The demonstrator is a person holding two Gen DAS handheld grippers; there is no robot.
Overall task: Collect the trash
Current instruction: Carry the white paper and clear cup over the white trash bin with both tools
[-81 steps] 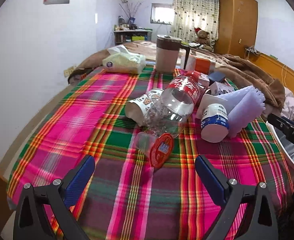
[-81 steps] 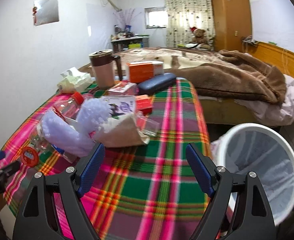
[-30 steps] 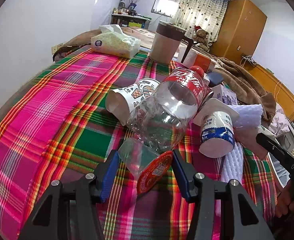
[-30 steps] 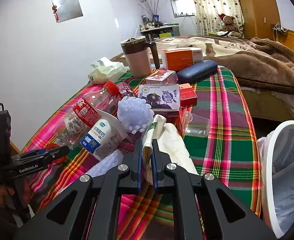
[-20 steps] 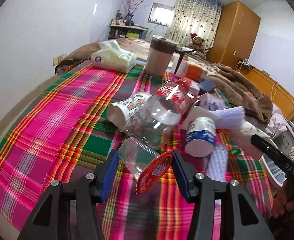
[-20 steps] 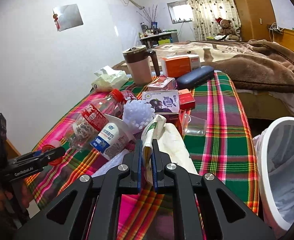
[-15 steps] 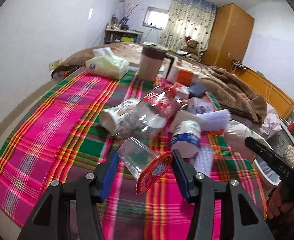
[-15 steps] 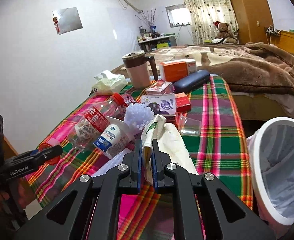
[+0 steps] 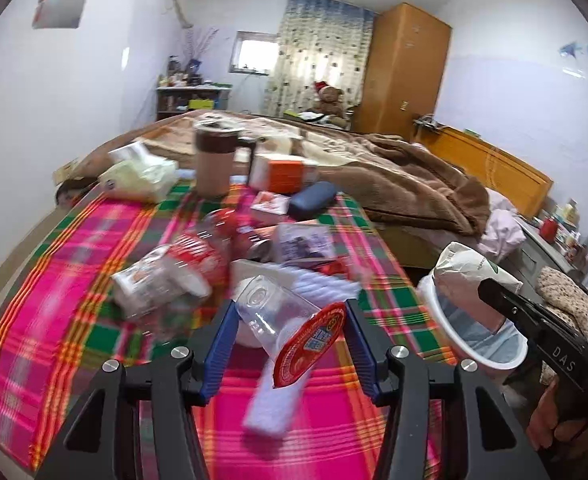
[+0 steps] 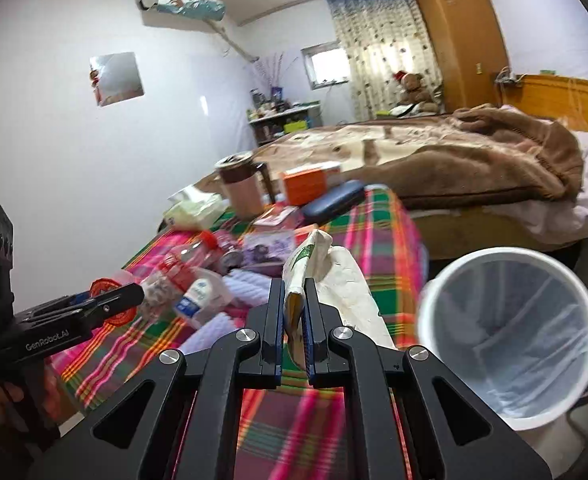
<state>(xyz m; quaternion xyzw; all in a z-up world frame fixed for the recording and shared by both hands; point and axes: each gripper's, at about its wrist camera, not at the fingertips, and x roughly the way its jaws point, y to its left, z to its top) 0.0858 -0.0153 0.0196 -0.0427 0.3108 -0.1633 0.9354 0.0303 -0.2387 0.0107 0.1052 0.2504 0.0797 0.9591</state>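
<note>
Your left gripper (image 9: pixel 289 332) is clamped on the clear cup (image 9: pixel 277 312) above the table (image 9: pixel 93 240); it's thin, so squeeze lightly. Your right gripper (image 10: pixel 294 312) pinches the soft paper bag (image 10: pixel 334 276) by its fold, bin (image 10: pixel 510 332) just right.

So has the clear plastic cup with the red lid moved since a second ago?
Yes. The clear plastic cup, clamped in the left gripper, has been lifted off the plaid tablecloth and carried right, away from the cola bottle, toward the white bin.
</note>
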